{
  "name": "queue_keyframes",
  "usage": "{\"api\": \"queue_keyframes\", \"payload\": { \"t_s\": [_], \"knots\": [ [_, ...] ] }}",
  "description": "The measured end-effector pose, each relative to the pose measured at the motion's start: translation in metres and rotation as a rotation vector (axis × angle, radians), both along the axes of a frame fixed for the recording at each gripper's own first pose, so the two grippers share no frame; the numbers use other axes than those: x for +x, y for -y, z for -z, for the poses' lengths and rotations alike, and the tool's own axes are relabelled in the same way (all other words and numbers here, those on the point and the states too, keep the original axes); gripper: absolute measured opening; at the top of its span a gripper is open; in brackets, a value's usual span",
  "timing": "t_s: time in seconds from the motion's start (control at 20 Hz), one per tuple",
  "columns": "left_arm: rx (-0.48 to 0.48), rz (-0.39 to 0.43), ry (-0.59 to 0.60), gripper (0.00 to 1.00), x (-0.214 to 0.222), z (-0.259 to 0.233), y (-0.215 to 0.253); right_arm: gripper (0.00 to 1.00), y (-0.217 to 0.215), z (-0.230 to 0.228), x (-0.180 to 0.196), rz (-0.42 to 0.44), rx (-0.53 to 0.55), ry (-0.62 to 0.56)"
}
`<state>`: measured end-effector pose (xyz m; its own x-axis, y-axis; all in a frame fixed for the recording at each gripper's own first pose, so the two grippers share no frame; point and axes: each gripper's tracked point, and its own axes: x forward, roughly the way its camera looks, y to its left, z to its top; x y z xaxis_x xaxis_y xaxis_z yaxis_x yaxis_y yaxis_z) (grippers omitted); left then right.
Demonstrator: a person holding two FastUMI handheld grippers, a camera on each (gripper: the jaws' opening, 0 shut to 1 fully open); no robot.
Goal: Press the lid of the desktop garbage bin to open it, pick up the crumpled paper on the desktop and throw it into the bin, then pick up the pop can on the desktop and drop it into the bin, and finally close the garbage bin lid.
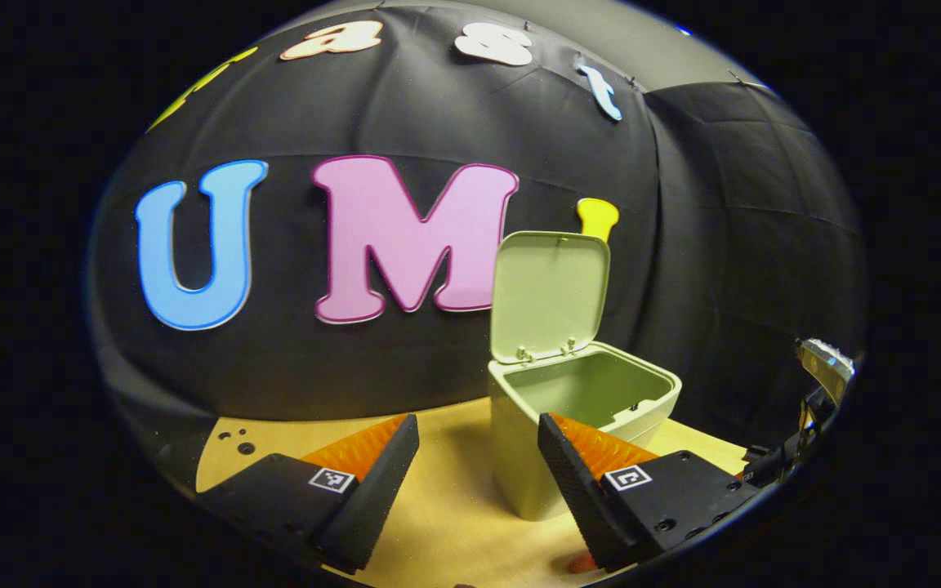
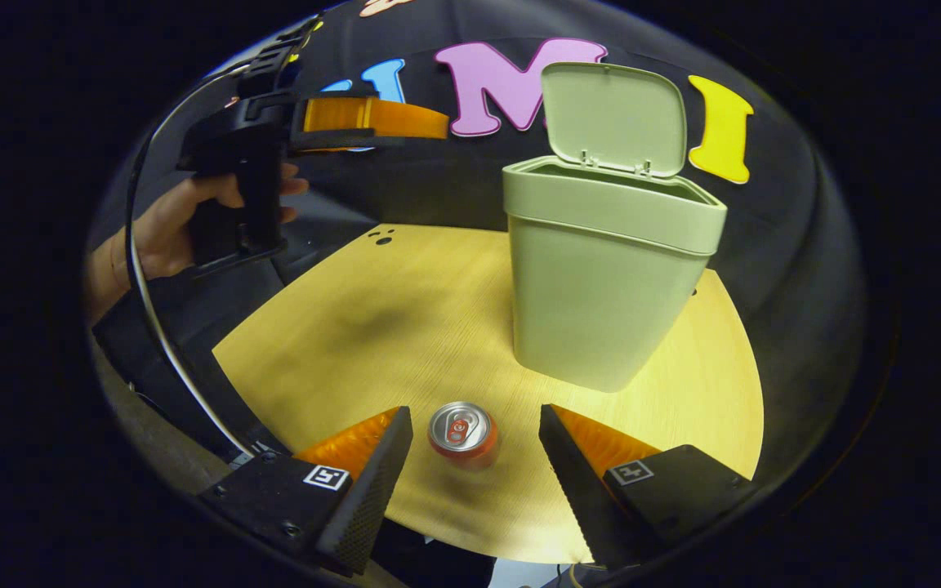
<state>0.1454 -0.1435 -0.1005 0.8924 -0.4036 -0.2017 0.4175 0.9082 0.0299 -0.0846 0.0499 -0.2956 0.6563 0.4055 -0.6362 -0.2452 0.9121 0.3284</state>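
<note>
Two fingers of the right gripper (image 2: 475,457) stand spread wide around a can (image 2: 461,432) on the table (image 2: 372,327).
Upright, touching neither finger and just before the open-lidded bin (image 2: 609,278), the can looks light, thin-walled, smooth and easily dented, so a gentle squeeze across its mid-wall seems best. Farther off, a hand (image 2: 168,229) holds the left gripper (image 1: 479,474) aloft, jaws apart and empty.

The left gripper (image 1: 479,433) is held raised, its two fingers spread wide apart with nothing between them. A hand (image 2: 180,224) wraps around its handle in the right gripper view. The right gripper (image 2: 477,420) is held low, fingers equally wide apart.
</note>
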Motion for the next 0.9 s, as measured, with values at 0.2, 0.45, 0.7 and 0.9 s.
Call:
{"api": "queue_keyframes", "payload": {
  "t_s": [0.2, 0.45, 0.7, 0.9],
  "knots": [
    [-0.008, -0.087, -0.028, 0.95, -0.023, 0.013, -0.043, 0.99, -0.013, 0.017, 0.002, -0.051, -0.034, -0.015],
    [-0.052, -0.164, -0.075, 0.96, -0.059, 0.026, -0.085, 0.99, -0.024, 0.038, 0.001, -0.107, -0.076, -0.043],
    [-0.026, -0.219, -0.111, 0.97, -0.079, 0.045, -0.119, 0.99, -0.034, 0.063, 0.000, -0.144, -0.106, -0.089],
    [-0.029, -0.251, -0.127, 0.97, -0.085, 0.050, -0.137, 0.98, -0.040, 0.077, 0.002, -0.154, -0.118, -0.114]
  ]
}}
